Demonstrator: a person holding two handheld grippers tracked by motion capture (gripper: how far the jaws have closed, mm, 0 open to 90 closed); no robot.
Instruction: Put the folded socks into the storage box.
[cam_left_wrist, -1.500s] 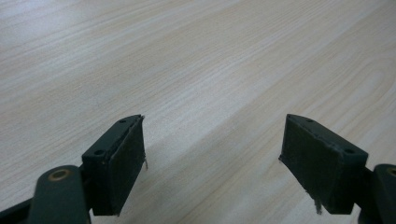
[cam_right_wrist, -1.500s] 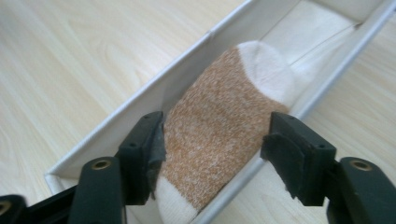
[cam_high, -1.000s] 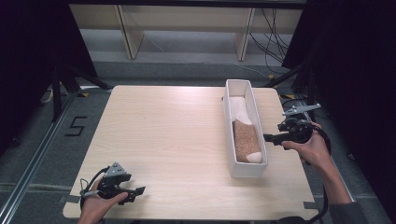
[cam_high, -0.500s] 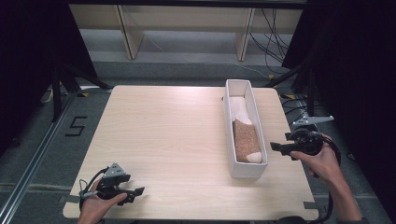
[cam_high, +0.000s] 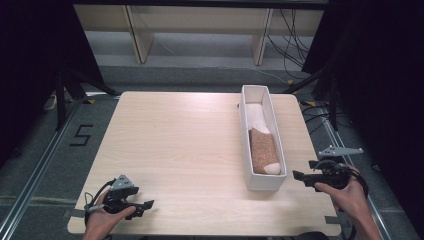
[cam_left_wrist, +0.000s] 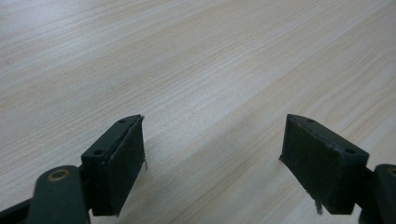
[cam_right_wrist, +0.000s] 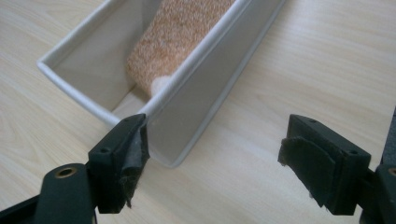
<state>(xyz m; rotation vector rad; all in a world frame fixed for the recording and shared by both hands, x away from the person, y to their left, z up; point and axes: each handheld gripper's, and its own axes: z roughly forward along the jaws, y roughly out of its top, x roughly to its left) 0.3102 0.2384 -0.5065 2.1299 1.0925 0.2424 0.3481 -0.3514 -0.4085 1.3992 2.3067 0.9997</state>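
Note:
A long white tray (cam_high: 247, 125) stands on the right side of the light wooden table (cam_high: 180, 145). Inside it lies a brown speckled object with white ends (cam_high: 263, 150), seen closer as a brown speckled object (cam_right_wrist: 180, 32) in the white tray (cam_right_wrist: 205, 93) in the right gripper view. My right gripper (cam_high: 298, 176) sits open beside the tray's near right corner, nothing between its jaws (cam_right_wrist: 212, 161). My left gripper (cam_high: 148, 205) rests open on the table's near left corner, over bare wood (cam_left_wrist: 212, 161).
Metal shelving legs (cam_high: 137, 35) and cables (cam_high: 292, 45) stand beyond the table's far edge. A floor mark "5" (cam_high: 82, 135) lies left of the table. Dark curtains flank both sides.
My right gripper has moved toward the near edge, from beside the tray's middle down to its near right corner. The left gripper has stayed put.

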